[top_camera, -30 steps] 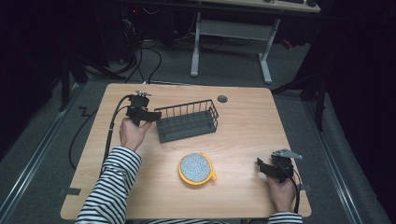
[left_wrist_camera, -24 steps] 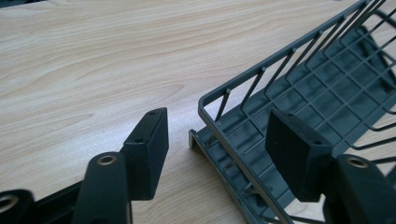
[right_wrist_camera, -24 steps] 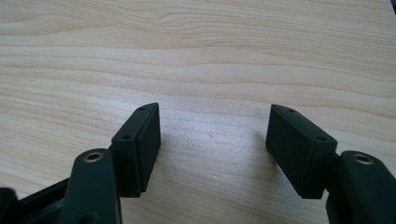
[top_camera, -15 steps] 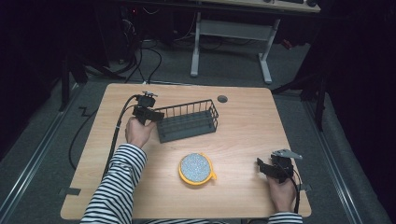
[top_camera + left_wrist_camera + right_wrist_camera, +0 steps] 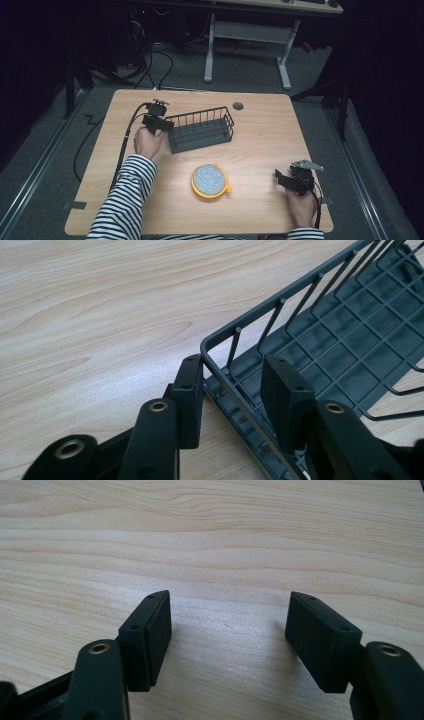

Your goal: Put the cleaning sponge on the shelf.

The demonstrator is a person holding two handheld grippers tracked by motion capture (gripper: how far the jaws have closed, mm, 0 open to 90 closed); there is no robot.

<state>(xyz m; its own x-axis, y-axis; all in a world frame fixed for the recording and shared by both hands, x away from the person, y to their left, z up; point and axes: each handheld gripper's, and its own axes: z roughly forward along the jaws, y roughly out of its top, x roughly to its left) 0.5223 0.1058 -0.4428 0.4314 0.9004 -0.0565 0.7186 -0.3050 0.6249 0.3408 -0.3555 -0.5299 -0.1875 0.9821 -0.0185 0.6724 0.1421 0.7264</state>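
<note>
A dim room surrounds a pale wooden table [image 5: 260, 125], and the landmark on it is a dark wire basket [image 5: 200, 131] lying toward the far left of the tabletop, its long axis running across the table and tilted a little, the right end farther away than the left. The left gripper [image 5: 159, 124] is at the basket's near-left end; in the left gripper view its jaws straddle the corner of the basket [image 5: 320, 325], one pad outside the end wall against the rim wire and the other inside over the grid floor, and they have just been closing onto that wall, so the grip reads as closed on the basket's corner. From that hold the whole length of the basket stretches away to the gripper's right, which I judge matters most: any pull or swing will pivot a long thing from one end, and the free far end will sweep wide. In front of the basket, nearer the person, sits a round yellow-rimmed dish [image 5: 211, 180], apart from it. The right gripper [image 5: 285, 180] rests well to the right of the basket, near the front edge, its jaws standing wide with bare wood between them in the right gripper view [image 5: 227, 635]. The left hand [image 5: 148, 142] is far the nearer.
</note>
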